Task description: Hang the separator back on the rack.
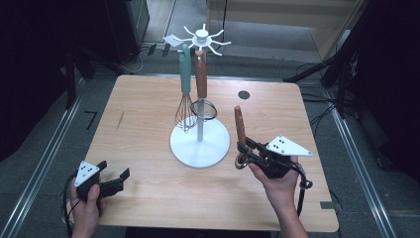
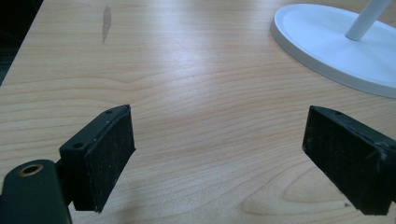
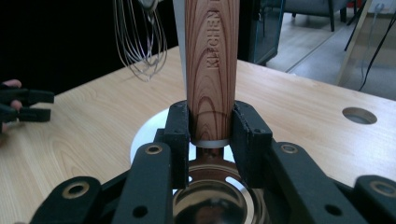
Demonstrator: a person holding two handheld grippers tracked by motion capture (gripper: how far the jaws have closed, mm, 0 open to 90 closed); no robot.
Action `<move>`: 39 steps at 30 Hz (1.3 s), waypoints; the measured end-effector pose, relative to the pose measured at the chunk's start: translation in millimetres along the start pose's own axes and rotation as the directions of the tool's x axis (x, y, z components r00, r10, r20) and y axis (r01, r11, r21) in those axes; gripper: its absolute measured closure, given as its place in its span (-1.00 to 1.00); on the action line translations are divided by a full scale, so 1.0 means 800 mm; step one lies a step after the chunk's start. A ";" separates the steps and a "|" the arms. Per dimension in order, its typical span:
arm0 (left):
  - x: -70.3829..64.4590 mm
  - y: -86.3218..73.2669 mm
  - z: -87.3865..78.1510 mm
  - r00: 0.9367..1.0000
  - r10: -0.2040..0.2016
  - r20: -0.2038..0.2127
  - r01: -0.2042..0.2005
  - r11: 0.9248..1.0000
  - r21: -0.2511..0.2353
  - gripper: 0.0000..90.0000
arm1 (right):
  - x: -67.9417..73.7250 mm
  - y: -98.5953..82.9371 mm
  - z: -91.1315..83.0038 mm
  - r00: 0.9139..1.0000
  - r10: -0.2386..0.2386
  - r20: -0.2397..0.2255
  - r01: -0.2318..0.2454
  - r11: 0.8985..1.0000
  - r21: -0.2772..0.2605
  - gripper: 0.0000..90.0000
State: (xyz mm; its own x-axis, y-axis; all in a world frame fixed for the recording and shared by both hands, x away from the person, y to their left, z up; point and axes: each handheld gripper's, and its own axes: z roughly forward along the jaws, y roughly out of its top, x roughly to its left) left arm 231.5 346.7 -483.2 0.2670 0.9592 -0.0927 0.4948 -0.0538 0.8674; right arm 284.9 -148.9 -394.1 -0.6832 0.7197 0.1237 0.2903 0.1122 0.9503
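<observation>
Overhead, the high view shows a wooden bench (image 1: 148,114) carrying a white utensil stand (image 1: 200,141) with a round base, an upright pole and a hooked crown. Two utensils hang from the crown: a whisk (image 1: 185,94) with a pale green handle and a strainer (image 1: 202,91) with a wooden handle, side by side and close against the pole. The right claw (image 1: 246,151), held in the person's right hand (image 1: 280,181), sits just right of the base and is clamped on a wooden-handled ladle (image 1: 240,130), handle up and tilted slightly. The left claw (image 1: 119,179), in the left hand (image 1: 86,208), rests near the front left corner, jaws apart and gripping nothing.

In the left gripper view, both black pads stand wide apart over bare wood, with the stand's base at upper right.

In the right gripper view, the jaws are closed on the lower end of the ladle's grained handle, which bears embossed lettering. A shiny metal bowl, apparently with slots, lies below the jaws. The whisk wires hang at upper left, and the other claw shows at the left edge.
</observation>
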 end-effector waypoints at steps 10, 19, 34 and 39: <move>0.001 0.000 0.000 1.000 -0.007 -0.006 0.007 1.000 -0.002 -0.80 | 0.007 0.015 0.000 1.000 0.005 0.012 -0.004 0.998 -0.066 0.58; 0.001 0.000 0.000 1.000 -0.013 -0.009 0.013 1.000 -0.002 -0.80 | 0.014 0.029 0.003 1.000 -0.003 0.006 0.004 0.996 -0.091 0.58; 0.001 0.000 0.000 1.000 -0.014 -0.011 0.014 1.000 -0.007 -0.80 | 0.019 0.051 0.005 1.000 -0.001 0.004 0.002 0.990 -0.140 0.58; 0.002 0.000 -0.001 1.000 -0.014 -0.012 0.014 1.000 -0.008 -0.80 | 0.020 0.056 0.006 1.000 -0.002 0.002 0.002 0.989 -0.147 0.58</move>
State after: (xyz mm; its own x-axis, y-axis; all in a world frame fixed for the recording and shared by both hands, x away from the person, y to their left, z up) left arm 231.4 348.1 -483.1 0.2497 0.9633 -0.0988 0.4919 -0.0383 0.8698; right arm 290.3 -129.6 -350.7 -0.6823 0.7209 0.1217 0.1876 0.0117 0.9822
